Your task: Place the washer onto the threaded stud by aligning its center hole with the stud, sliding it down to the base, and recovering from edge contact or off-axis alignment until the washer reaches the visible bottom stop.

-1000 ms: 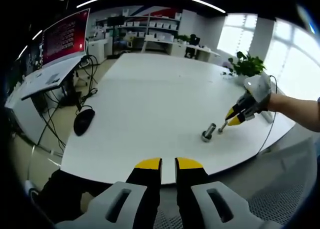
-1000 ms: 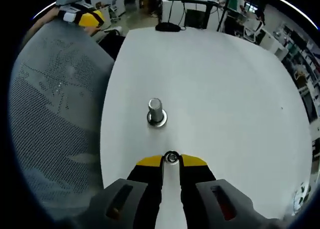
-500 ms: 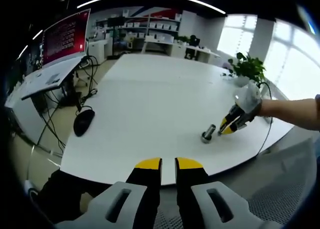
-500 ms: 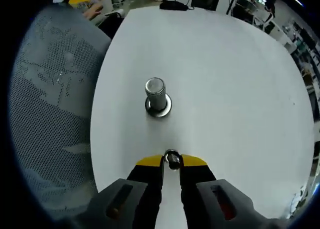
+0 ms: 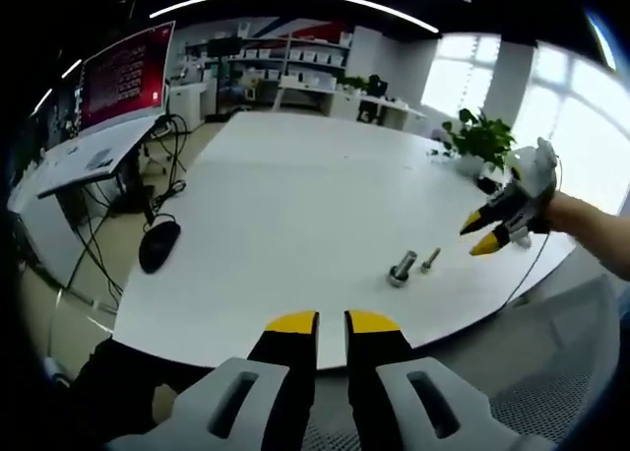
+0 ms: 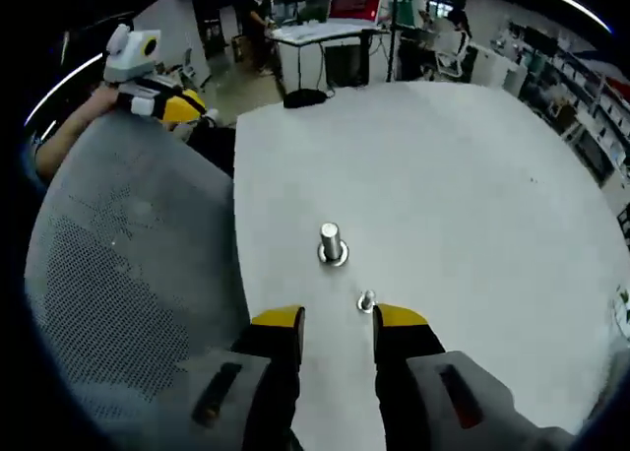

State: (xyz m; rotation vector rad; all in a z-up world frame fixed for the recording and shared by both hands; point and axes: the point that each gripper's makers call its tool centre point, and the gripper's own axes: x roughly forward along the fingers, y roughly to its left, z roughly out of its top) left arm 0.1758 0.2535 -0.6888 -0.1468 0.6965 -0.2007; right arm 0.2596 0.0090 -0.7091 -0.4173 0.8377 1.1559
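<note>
A short steel threaded stud (image 5: 402, 270) (image 6: 332, 245) stands upright on its round base on the white table (image 5: 295, 185) (image 6: 453, 165). The washer (image 5: 430, 262) (image 6: 366, 301), a small metal piece, rests on the table just beside the stud, apart from it. My right gripper (image 6: 340, 318) (image 5: 480, 236) is open, nothing between its yellow tips, lifted back from the washer. My left gripper (image 5: 332, 323) (image 6: 167, 104) hovers off the table's near edge, its jaws shut on nothing.
A grey mesh chair back (image 6: 118, 274) sits against the table edge near the stud. A black mouse (image 5: 159, 246) lies at the table's left corner, a potted plant (image 5: 479, 136) at the far right. A desk with a monitor (image 5: 123, 72) stands beyond.
My right gripper let go of the washer, opened, and pulled back and up. The washer now rests on the table beside the stud. The left gripper stayed put.
</note>
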